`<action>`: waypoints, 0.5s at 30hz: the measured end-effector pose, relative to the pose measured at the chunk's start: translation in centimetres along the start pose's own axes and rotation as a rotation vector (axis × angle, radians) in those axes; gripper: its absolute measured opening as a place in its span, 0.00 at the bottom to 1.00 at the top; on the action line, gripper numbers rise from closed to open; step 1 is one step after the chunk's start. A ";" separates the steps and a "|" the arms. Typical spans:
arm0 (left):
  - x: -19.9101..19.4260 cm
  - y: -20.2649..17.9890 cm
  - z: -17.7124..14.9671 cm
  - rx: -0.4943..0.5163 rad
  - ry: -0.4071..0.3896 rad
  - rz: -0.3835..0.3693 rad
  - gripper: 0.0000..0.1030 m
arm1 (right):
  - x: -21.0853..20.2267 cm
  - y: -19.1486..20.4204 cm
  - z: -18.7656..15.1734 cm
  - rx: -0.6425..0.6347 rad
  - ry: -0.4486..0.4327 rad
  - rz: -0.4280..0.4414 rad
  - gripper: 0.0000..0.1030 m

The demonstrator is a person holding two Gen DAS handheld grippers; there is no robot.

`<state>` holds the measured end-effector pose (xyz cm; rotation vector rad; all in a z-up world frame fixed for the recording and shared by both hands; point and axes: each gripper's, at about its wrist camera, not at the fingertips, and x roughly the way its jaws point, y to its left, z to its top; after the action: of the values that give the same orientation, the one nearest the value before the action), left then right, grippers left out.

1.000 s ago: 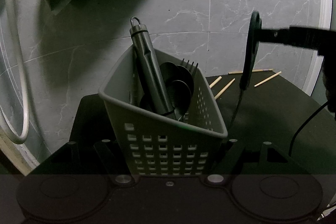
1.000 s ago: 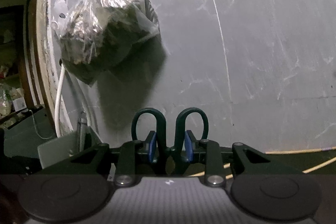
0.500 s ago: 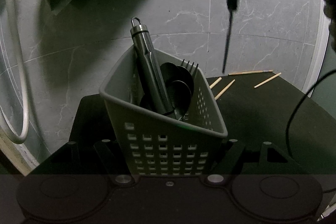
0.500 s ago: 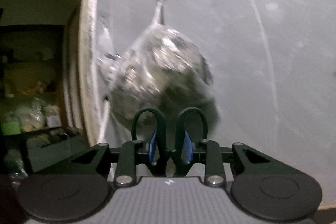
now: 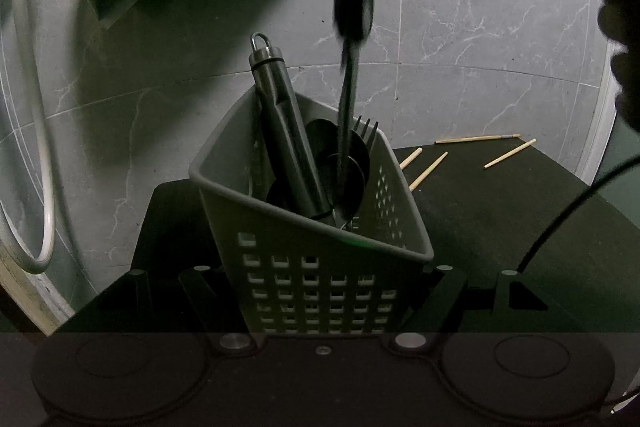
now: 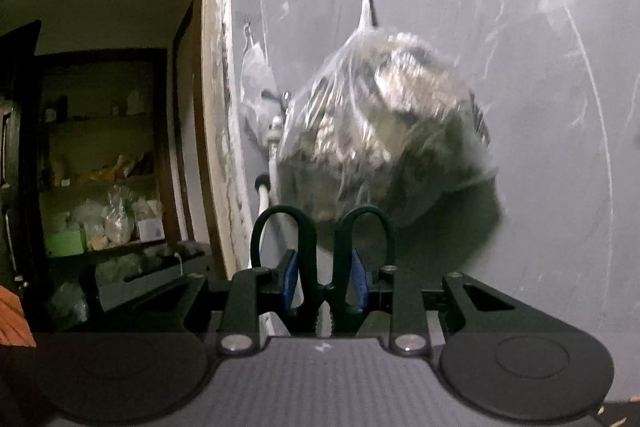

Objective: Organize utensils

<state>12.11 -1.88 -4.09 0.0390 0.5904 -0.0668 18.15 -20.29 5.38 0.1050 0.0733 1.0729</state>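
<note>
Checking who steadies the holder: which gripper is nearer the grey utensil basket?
Left. The left gripper clamps the grey utensil basket; the right gripper holds scissors above it.

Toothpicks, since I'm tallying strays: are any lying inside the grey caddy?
No, the toothpicks lie on the dark tabletop to the right of the grey caddy, outside it.

My grey perforated basket (image 5: 320, 267) stands upright near the dark table's front edge, holding a steel-handled tool (image 5: 286, 131) leaning left, black spoons (image 5: 352, 163) and a fork (image 5: 366, 131). My dark-handled scissors (image 5: 352, 27) hang blades-down into it. Four wooden sticks (image 5: 478, 138) lie along the table's far edge.
</note>
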 end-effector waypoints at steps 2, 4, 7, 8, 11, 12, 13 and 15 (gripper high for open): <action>0.0 0.0 0.0 -0.001 0.000 -0.001 0.74 | 0.4 0.3 -0.9 -0.005 0.024 0.001 0.31; 0.0 0.0 0.0 -0.001 0.000 0.000 0.74 | 0.5 0.5 -1.7 -0.006 0.049 0.000 0.31; 0.0 0.0 0.0 -0.001 0.000 0.000 0.74 | 0.7 0.7 -3.0 -0.023 0.097 -0.002 0.32; 0.0 -0.1 0.0 0.000 0.000 0.000 0.74 | 0.7 0.8 -3.4 -0.031 0.116 0.001 0.32; 0.0 0.0 0.0 0.000 0.000 0.000 0.74 | 0.7 1.1 -4.5 -0.047 0.159 0.004 0.32; 0.1 -0.1 0.0 0.000 0.000 0.000 0.74 | 0.7 1.2 -4.7 -0.049 0.174 0.006 0.32; 0.1 -0.1 0.1 0.000 0.000 0.000 0.74 | 0.7 1.2 -5.0 -0.050 0.187 0.009 0.32; 0.1 -0.1 0.1 0.000 0.000 0.000 0.74 | 0.8 1.3 -5.5 -0.048 0.211 0.013 0.32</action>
<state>12.20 -1.97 -4.09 0.0385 0.5904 -0.0671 16.82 -18.72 0.11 -0.0519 0.2372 1.0955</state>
